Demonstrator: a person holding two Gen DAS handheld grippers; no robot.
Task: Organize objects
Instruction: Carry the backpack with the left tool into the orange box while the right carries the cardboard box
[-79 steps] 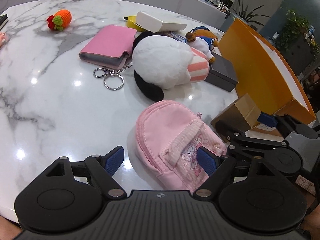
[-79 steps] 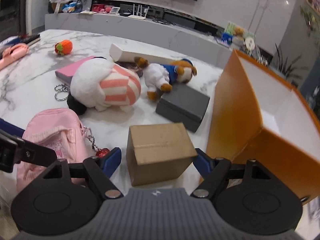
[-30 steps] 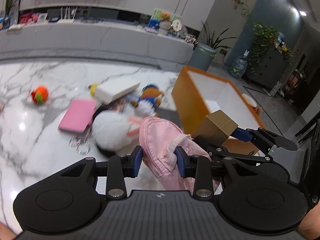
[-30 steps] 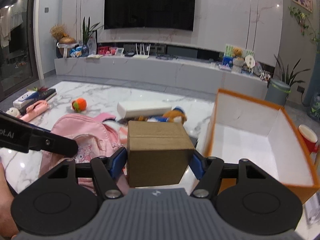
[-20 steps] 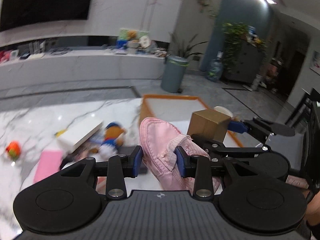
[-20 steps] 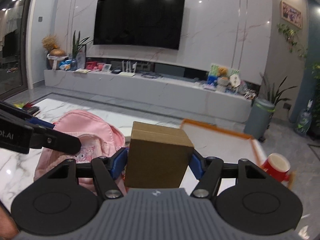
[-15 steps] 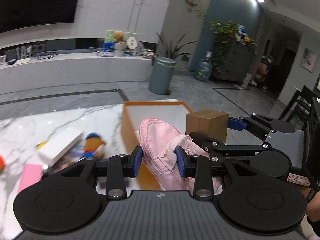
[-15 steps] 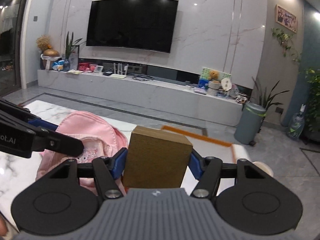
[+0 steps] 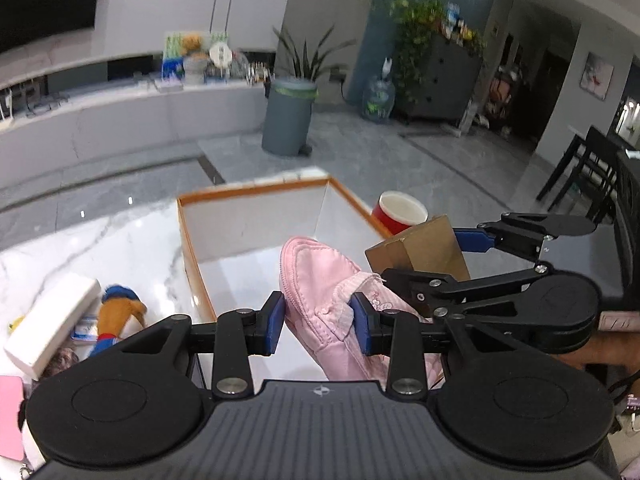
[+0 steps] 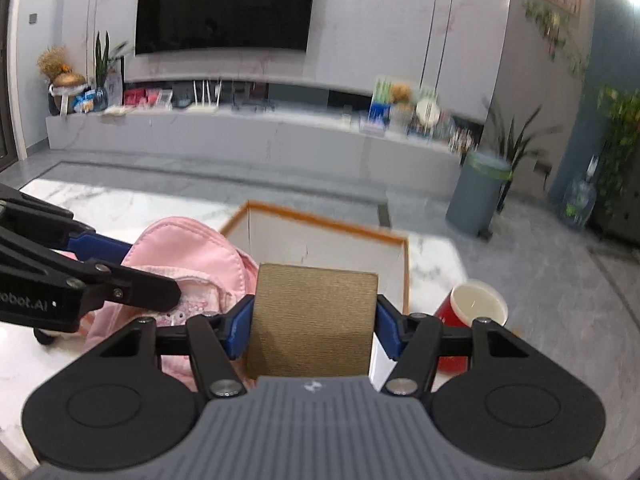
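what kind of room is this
Most likely a home living room: a big wall-mounted TV above a long low media console, houseplants, and a white marble table holding toys.

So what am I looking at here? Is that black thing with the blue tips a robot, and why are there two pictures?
No robot: a person holds a pair of hand-held tongs in each hand, each with a camera looking along its blue tips. One picture comes from each camera. The left tongs are shut on a pink backpack. The right tongs grip a brown cardboard box between their pads. Both are held over an open orange box with a white inside, standing on a marble table. A red cup stands beside it, and a plush toy and a white box lie on the table.
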